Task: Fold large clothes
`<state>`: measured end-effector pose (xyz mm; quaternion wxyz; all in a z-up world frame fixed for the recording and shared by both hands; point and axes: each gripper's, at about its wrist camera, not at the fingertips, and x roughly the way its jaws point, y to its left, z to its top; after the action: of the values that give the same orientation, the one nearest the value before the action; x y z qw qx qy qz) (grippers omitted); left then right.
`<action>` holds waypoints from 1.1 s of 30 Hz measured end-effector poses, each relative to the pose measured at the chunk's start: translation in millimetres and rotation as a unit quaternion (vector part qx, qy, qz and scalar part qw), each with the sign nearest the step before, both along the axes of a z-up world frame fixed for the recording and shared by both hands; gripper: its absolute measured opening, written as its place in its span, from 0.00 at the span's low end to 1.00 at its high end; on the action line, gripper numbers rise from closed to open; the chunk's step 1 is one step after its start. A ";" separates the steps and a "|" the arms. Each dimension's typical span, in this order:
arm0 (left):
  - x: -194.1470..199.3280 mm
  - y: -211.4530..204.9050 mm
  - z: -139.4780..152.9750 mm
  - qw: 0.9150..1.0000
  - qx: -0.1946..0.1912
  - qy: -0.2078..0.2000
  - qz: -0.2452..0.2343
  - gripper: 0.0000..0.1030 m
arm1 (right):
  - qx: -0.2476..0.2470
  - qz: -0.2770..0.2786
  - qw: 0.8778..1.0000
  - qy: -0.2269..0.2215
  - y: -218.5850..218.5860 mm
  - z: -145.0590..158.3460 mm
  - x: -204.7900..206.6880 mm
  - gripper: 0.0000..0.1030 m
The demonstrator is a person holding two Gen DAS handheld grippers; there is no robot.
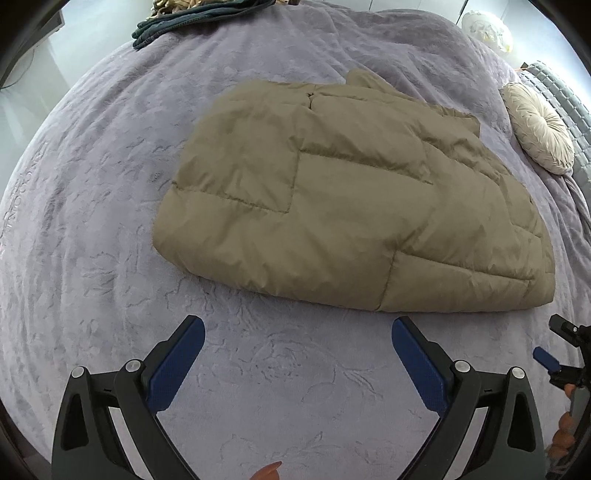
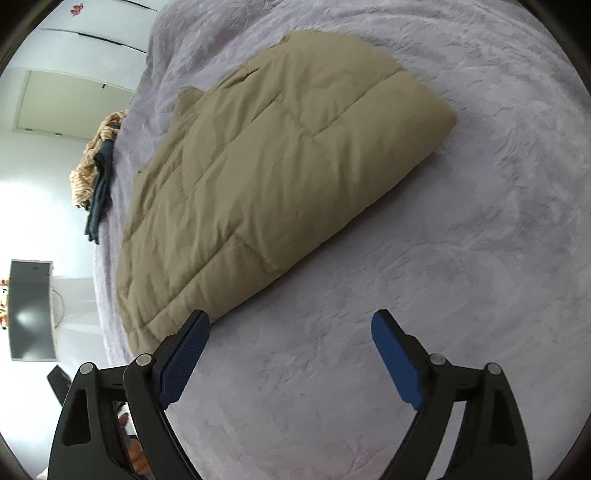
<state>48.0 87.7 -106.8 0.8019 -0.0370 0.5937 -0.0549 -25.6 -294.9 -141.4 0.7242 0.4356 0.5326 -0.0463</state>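
- We are holding the left hand-held gripper [image 1: 297, 332] wide, gripping nothing.
- The right hand-held gripper [image 2: 290, 326] is gaping too.
- The folded tan jacket [image 1: 351, 199] is lying on the bed [image 1: 92, 221].

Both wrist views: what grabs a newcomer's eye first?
The tan quilted puffer jacket, folded into a thick slab, lies mid-bed on the lilac plush bedspread and dominates both views. In front of it the left gripper and right gripper stand open with nothing between their blue-padded fingers. Smaller draws: a round pleated cushion at the right edge of the left view, and dark folded clothes at the far edge.
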 end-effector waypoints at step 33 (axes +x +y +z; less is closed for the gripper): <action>42.8 60.8 -82.1 0.947 -0.294 0.036 0.124 0.98 | 0.157 -0.054 0.985 -0.051 1.1 -55.8 49.8 1.00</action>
<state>90.8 148.5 -188.9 0.7341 -0.3464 0.5704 -0.1255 24.2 -293.8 -197.3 0.6693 0.5742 0.4711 0.0213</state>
